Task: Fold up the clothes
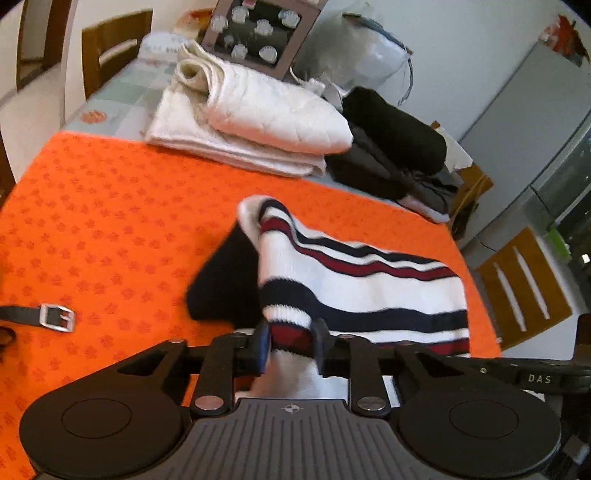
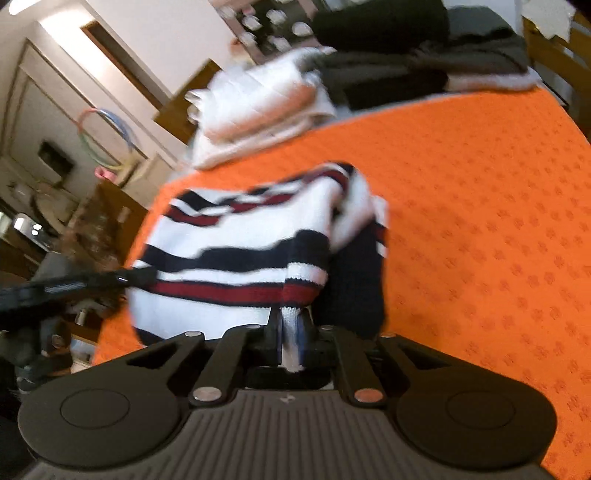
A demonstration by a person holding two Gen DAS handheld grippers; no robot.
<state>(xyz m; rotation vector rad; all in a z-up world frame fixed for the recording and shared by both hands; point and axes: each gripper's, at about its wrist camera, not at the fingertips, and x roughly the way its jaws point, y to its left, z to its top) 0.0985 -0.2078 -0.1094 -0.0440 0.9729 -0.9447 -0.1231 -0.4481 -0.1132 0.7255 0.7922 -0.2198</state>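
A white sweater with navy and red stripes (image 1: 354,280) hangs over the orange table cloth (image 1: 110,221), a dark navy part drooping at its left. My left gripper (image 1: 291,339) is shut on its ribbed edge. In the right wrist view the same sweater (image 2: 240,236) is lifted and blurred, and my right gripper (image 2: 291,339) is shut on a white ribbed edge of it. The other gripper's black body (image 2: 55,288) shows at the left of that view.
A folded white quilted pile (image 1: 251,118) and a dark folded pile (image 1: 395,147) lie at the far side of the table. A belt buckle (image 1: 57,317) lies at the left. Wooden chairs (image 1: 524,288) stand around the table. A framed board (image 1: 258,29) leans behind.
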